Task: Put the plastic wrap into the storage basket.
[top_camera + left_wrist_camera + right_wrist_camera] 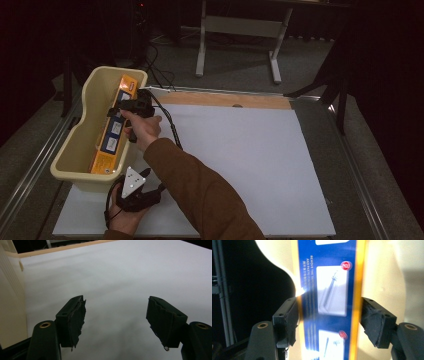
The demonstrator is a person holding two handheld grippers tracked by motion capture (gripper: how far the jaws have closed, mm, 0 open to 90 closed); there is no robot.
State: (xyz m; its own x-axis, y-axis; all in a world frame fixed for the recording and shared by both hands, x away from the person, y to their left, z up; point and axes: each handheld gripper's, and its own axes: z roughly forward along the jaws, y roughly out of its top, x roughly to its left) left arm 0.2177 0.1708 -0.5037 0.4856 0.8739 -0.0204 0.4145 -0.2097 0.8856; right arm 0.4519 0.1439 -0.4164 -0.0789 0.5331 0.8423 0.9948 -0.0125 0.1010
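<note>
A long orange and blue box (112,131) leans lengthwise inside a cream plastic bin (75,150) at the table's left side. My right gripper (119,112) reaches across over the bin, one jaw on each side of the box. In the right gripper view the box (332,290) runs up between the pads with a thin gap at each one, so the right gripper (329,315) is open around it; the box looks blurred. My left gripper (142,175) rests low by the bin's near end. It (116,315) is open and holds nothing.
A white sheet (240,160) covers the table, with a wooden strip (225,100) along its far edge. The bin wall (10,302) stands close at the left gripper's left. A cable (172,130) trails from the right gripper. A metal stand (235,30) is on the floor beyond.
</note>
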